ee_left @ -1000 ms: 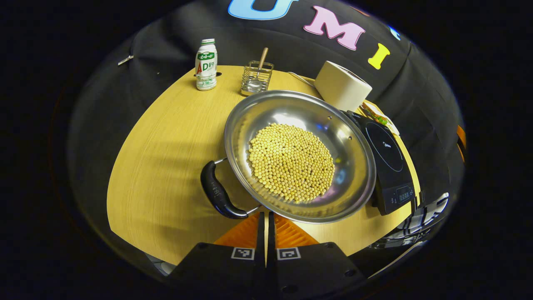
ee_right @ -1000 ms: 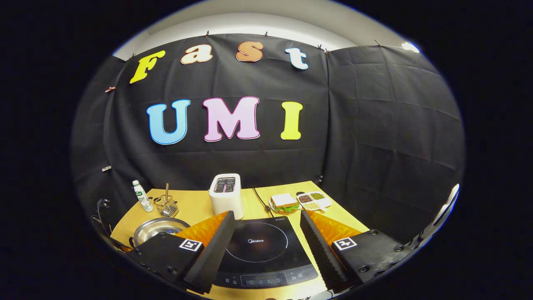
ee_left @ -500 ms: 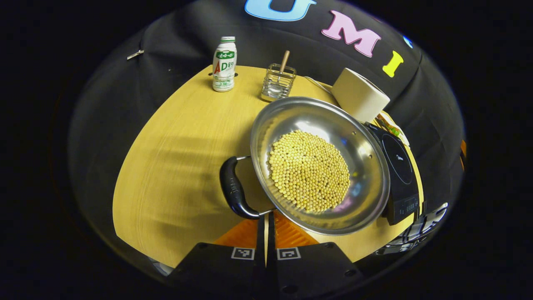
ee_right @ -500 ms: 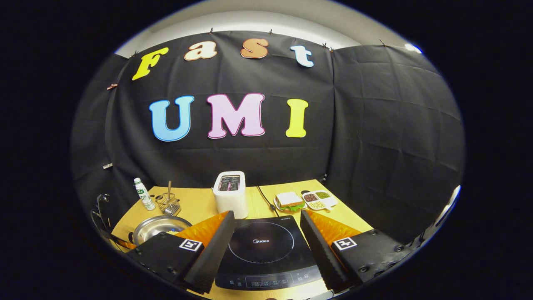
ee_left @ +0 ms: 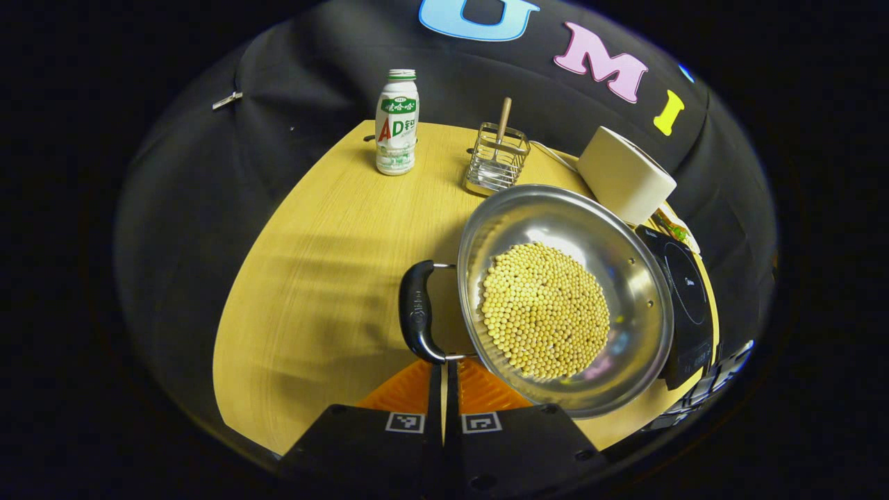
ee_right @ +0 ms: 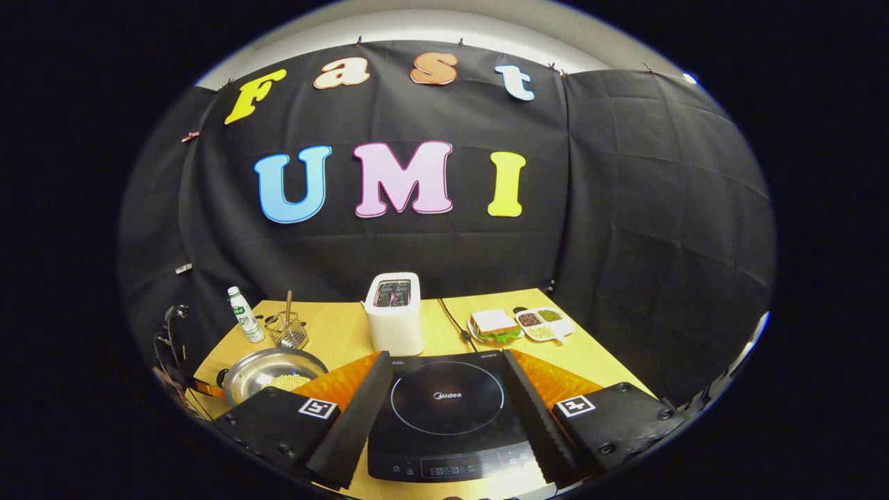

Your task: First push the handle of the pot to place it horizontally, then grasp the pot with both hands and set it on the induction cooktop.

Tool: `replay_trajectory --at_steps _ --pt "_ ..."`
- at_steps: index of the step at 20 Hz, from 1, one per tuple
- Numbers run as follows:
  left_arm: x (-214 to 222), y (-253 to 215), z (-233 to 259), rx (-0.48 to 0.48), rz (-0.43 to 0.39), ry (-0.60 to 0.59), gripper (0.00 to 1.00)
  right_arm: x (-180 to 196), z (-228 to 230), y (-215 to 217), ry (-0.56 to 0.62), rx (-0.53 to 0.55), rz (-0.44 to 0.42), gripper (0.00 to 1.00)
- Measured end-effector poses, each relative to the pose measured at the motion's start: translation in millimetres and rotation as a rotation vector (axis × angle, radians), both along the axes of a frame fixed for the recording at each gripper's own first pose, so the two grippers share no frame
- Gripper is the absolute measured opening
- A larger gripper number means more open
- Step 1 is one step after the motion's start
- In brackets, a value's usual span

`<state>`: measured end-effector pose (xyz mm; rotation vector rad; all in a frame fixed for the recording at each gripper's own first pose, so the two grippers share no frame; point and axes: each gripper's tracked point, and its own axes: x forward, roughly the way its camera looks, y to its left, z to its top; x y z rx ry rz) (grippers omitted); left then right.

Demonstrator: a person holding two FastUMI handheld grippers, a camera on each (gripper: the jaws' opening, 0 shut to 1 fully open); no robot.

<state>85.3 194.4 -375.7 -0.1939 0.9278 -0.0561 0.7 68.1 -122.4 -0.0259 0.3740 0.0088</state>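
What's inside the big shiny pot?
The pot holds a heap of small round yellow beans. They cover the middle of the bottom, so what lies beneath them cannot be seen.

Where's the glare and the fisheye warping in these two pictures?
Left gripper view: bright glare on the pot's bare steel above the beans; the table edge bows into a curve. Right gripper view: evenly lit, sharp, the cooktop barely warped near the centre.
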Motion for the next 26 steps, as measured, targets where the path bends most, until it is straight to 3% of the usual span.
replay_trajectory --at_steps 6,14,15,21,26 --pt "17 15 0 0.059 -0.011 -0.014 0.05 -3 -32 30 0.096 0.009 0.061 0.98" --pt "-1 37 45 0.052 0.071 -0.092 0.08 6 -73 104 0.21 0.047 0.234 0.99" --pt "0 39 56 0.041 0.075 -0.12 0.18 7 -79 114 0.23 0.045 0.262 0.99" --pt "20 35 87 0.013 0.04 -0.251 0.98 18 -122 157 0.314 0.033 0.36 0.99" --pt "39 29 78 -0.034 0.037 -0.272 0.95 32 -165 178 0.409 0.078 0.345 1.0"
